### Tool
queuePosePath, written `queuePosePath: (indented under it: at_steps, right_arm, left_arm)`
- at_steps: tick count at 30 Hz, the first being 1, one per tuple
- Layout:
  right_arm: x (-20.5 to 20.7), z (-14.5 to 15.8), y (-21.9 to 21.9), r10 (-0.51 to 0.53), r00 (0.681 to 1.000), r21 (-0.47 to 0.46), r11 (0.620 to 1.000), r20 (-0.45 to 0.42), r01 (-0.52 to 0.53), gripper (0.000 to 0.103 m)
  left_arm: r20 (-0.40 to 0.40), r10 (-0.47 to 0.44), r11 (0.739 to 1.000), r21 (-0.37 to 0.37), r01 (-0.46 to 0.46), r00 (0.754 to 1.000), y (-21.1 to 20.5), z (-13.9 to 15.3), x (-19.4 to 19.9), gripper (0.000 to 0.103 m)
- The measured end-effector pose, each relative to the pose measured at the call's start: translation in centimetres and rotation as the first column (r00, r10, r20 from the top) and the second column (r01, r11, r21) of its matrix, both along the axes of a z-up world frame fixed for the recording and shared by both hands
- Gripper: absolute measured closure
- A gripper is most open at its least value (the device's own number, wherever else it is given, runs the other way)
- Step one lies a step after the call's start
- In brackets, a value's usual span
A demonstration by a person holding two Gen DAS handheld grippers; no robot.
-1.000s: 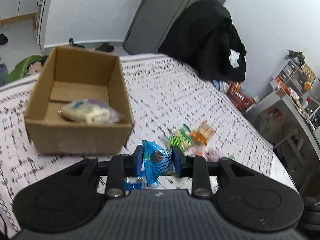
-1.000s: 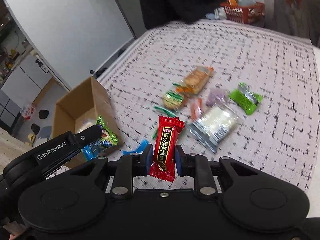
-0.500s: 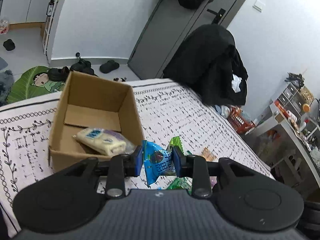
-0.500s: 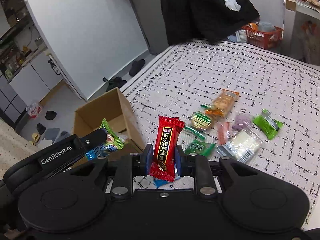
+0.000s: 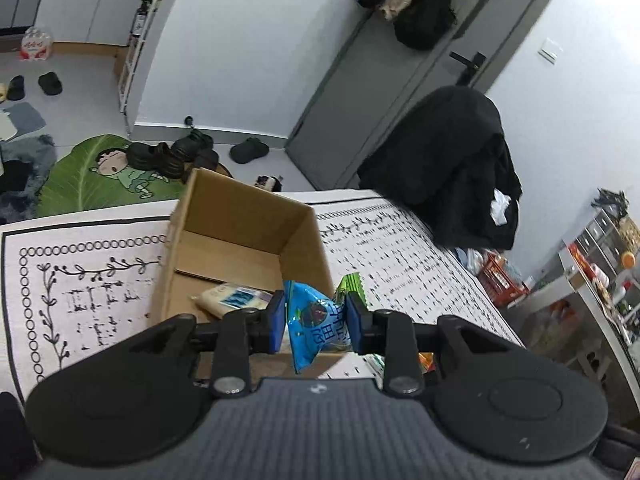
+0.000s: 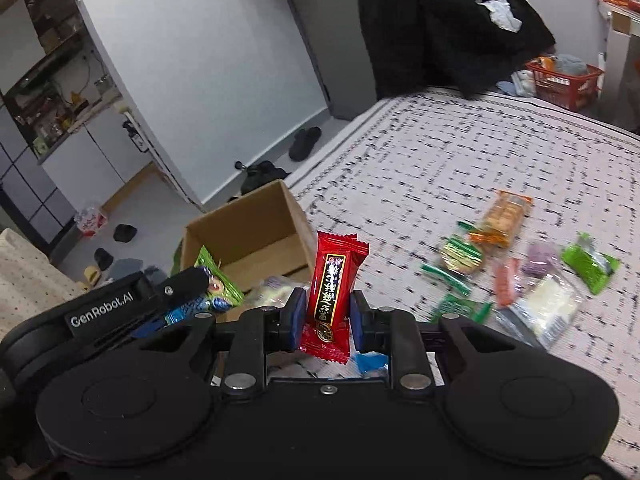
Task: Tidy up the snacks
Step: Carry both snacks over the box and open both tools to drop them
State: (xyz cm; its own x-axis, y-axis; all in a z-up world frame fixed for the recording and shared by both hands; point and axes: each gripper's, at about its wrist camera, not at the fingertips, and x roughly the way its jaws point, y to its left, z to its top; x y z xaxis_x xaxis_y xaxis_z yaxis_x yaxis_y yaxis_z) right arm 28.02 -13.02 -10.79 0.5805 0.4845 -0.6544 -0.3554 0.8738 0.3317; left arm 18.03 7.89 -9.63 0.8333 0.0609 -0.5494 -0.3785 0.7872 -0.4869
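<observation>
— Nearest the lens? Left gripper (image 5: 316,322) clamped on a blue snack packet (image 5: 314,326), green wrapper (image 5: 351,283) peeking up behind the right pad

— And on the other side? Right gripper (image 6: 324,315) squeezed around a red snack bar (image 6: 332,296), standing upright between the pads

— Just beyond? Open cardboard box (image 5: 244,216) on a patterned tablecloth (image 5: 80,272), pale wrapped snack (image 5: 230,300) lying inside on the bottom

— Further out? Loose snacks scattered right of the box: orange cracker pack (image 6: 503,218), bright green packet (image 6: 590,263), clear white-filled bag (image 6: 546,312), purple sweet (image 6: 538,260)

— At the back? Black coat (image 5: 448,168) draped at the table's far end, grey door (image 5: 384,92) behind
</observation>
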Motion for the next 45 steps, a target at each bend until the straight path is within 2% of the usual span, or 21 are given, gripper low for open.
queuePosePath:
  at_steps: [9, 19, 22, 24, 27, 32, 33, 35, 38, 45]
  right_arm:
    - [1.2, -0.3, 3.0, 0.044, 0.999, 0.043, 0.998, 0.0, -0.044, 0.08]
    - [3.1, -1.9, 5.1, 0.105, 0.993, 0.093, 0.991, -0.053, -0.1, 0.078]
    - [3.7, -2.3, 5.4, 0.128, 0.989, 0.12, 0.986, -0.08, -0.117, 0.071]
    - [3.8, -2.3, 5.3, 0.117, 0.99, 0.118, 0.987, -0.075, -0.108, 0.057]
    - [4.0, -2.4, 4.8, 0.099, 0.992, 0.113, 0.99, -0.083, -0.089, 0.056]
    - [3.9, -2.1, 3.2, 0.064, 0.994, 0.091, 0.994, -0.089, -0.056, 0.056]
    - [3.7, -2.0, 2.8, 0.058, 0.995, 0.089, 0.995, -0.087, -0.05, 0.054]
    - [3.5, -1.6, 2.0, 0.045, 0.996, 0.082, 0.996, -0.081, -0.038, 0.049]
    - [2.9, -1.0, 0.9, 0.027, 0.997, 0.058, 0.998, -0.073, -0.023, 0.044]
    - [1.9, -0.3, -1.7, 0.002, 0.998, 0.033, 0.999, -0.055, 0.0, 0.031]
  left_arm:
    - [-0.01, 0.097, 0.995, -0.025, -0.097, 0.995, 2.8, -0.3, -0.6, 0.073]
    - [-0.056, 0.139, 0.988, -0.055, -0.142, 0.989, 4.5, -2.0, 0.4, 0.073]
    - [-0.068, 0.157, 0.984, -0.074, -0.162, 0.985, 4.9, -2.5, 0.8, 0.072]
    - [-0.077, 0.18, 0.979, -0.086, -0.186, 0.981, 5.2, -2.8, 0.9, 0.07]
    - [-0.097, 0.185, 0.975, -0.107, -0.195, 0.978, 5.4, -3.2, 1.3, 0.069]
    - [-0.119, 0.184, 0.977, -0.088, -0.195, 0.976, 5.0, -3.3, 1.4, 0.051]
    - [-0.121, 0.186, 0.977, -0.086, -0.197, 0.975, 5.0, -3.2, 1.4, 0.049]
    - [-0.126, 0.191, 0.976, -0.077, -0.202, 0.973, 4.8, -3.0, 1.4, 0.037]
    - [-0.134, 0.19, 0.978, -0.06, -0.2, 0.973, 4.4, -2.7, 1.3, 0.024]
    - [-0.175, 0.134, 0.989, -0.03, -0.142, 0.975, 2.9, -2.3, 1.6, 0.015]
